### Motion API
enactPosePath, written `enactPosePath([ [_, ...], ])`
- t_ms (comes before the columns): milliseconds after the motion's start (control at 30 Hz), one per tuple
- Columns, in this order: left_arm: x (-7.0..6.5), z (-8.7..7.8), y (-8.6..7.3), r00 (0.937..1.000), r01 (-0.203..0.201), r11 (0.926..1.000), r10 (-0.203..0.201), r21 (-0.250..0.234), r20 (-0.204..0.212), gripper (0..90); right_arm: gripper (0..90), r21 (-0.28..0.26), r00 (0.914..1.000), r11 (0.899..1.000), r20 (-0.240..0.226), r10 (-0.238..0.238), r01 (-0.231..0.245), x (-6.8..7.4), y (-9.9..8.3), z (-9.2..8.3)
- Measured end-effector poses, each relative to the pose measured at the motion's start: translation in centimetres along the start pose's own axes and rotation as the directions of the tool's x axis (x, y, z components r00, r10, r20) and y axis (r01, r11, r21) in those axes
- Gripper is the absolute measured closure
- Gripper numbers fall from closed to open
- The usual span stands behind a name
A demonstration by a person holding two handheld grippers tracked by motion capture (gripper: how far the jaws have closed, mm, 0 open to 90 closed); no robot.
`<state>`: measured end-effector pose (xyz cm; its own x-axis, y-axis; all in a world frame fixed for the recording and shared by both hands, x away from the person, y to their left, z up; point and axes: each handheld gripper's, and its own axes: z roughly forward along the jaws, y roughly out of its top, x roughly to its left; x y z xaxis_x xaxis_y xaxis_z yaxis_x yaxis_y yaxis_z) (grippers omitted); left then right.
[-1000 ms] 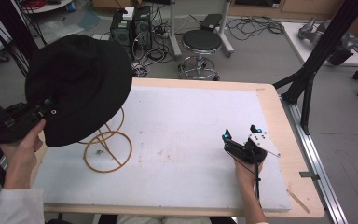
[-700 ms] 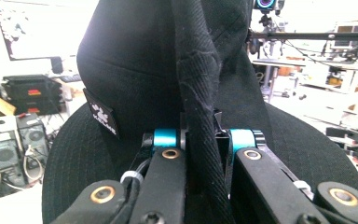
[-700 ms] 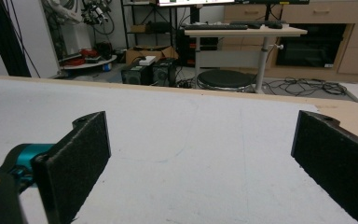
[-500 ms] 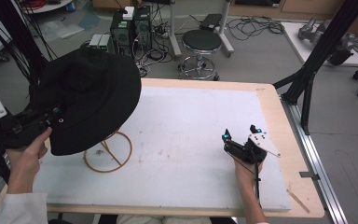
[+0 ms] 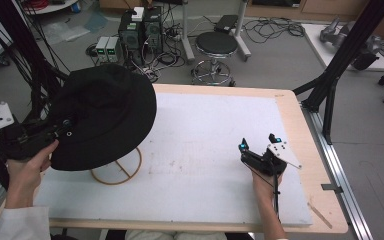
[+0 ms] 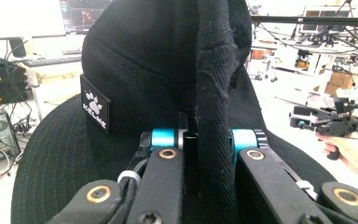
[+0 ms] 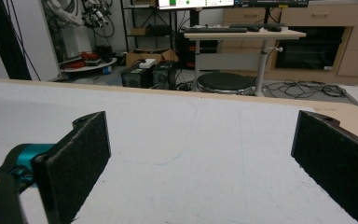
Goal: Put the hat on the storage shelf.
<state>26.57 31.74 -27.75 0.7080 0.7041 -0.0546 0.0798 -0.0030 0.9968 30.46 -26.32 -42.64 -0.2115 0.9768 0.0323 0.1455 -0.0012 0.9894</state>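
A: Why was the black wide-brimmed fabric hat (image 5: 105,117) lifted off the wooden ring-based stand (image 5: 116,171)?

B: Probably being carried. The left gripper (image 6: 198,140) pinched its folded brim, holding it above the white table mat (image 5: 215,150).

A: The right gripper (image 5: 258,148)?

B: Jaws spread wide, empty, resting low on the mat.

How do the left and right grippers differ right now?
The left gripper is shut on the black hat's brim; the right gripper is open and holds nothing. The left one is at the table's left edge, with the hat above a wooden stand; the right one sits low over the white mat. Each is held in one hand.
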Motion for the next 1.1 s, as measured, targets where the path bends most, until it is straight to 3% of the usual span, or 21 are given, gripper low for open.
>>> enactPosePath([
  [333, 0.2, 0.3, 0.0, 0.9997, 0.017, 0.9988, -0.018, 0.047, 0.017, 71.8, 3.5, -0.004, 1.0000, 1.000, 0.005, 0.000, 0.000, -0.1, 0.0, -0.1],
  [533, 0.3, 0.2, 0.0, 0.9995, 0.024, 0.9992, -0.024, 0.031, 0.019, 61.4, 3.5, 0.002, 0.9999, 1.000, 0.005, 0.009, -0.009, -0.2, 0.0, -0.1],
  [800, 0.1, -0.4, 0.2, 0.9994, 0.018, 0.9997, -0.019, -0.016, -0.029, 42.0, 3.5, -0.007, 1.0000, 1.000, 0.008, 0.005, -0.005, -0.1, 0.1, -0.2],
  [867, 0.3, -0.7, 0.3, 0.9991, 0.025, 0.9990, -0.026, -0.038, -0.033, 41.3, 3.5, -0.006, 0.9999, 1.000, 0.008, 0.007, -0.007, -0.1, 0.1, -0.2],
  [1100, 0.7, -1.9, 0.5, 0.9918, 0.042, 0.9947, -0.053, -0.094, -0.116, 32.4, 3.5, -0.007, 0.9999, 1.000, 0.009, 0.006, -0.006, -0.1, 0.1, -0.2],
])
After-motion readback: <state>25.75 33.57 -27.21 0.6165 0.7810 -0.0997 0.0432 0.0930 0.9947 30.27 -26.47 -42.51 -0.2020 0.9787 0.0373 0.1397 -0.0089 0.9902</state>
